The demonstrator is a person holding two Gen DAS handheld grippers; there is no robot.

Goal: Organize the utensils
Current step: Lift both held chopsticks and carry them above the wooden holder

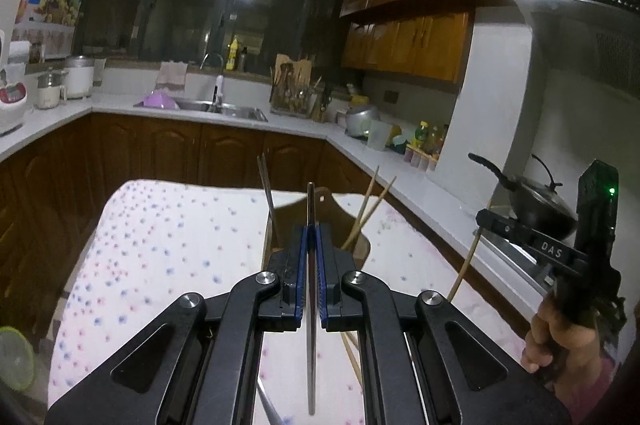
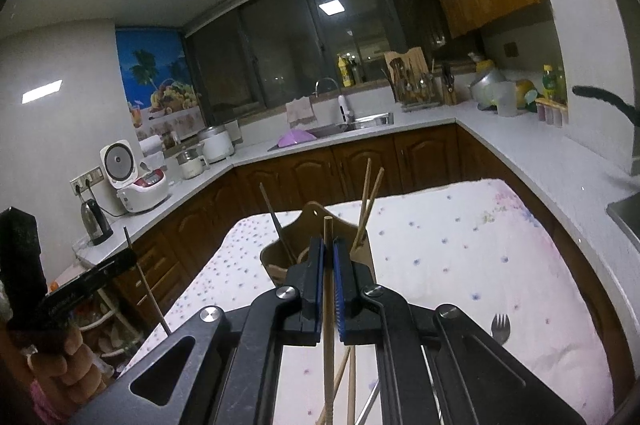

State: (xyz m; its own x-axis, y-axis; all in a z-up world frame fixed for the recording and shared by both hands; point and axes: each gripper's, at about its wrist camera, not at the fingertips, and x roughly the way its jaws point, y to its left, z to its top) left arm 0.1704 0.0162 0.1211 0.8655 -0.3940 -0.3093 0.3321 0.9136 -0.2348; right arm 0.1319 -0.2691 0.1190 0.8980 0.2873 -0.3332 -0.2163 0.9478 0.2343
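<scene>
Left gripper, centre frame, fingers clamped on a thin grey metal chopstick. Right gripper fingers clamped on a pale wooden chopstick. Brown wooden utensil holder stands just beyond both, on the dotted white cloth over the tabletop, already holding several sticks. Step: carrying to holder. Next: tip each stick down into the opening, then release. Loose chopsticks and a fork remain lower frame.
</scene>
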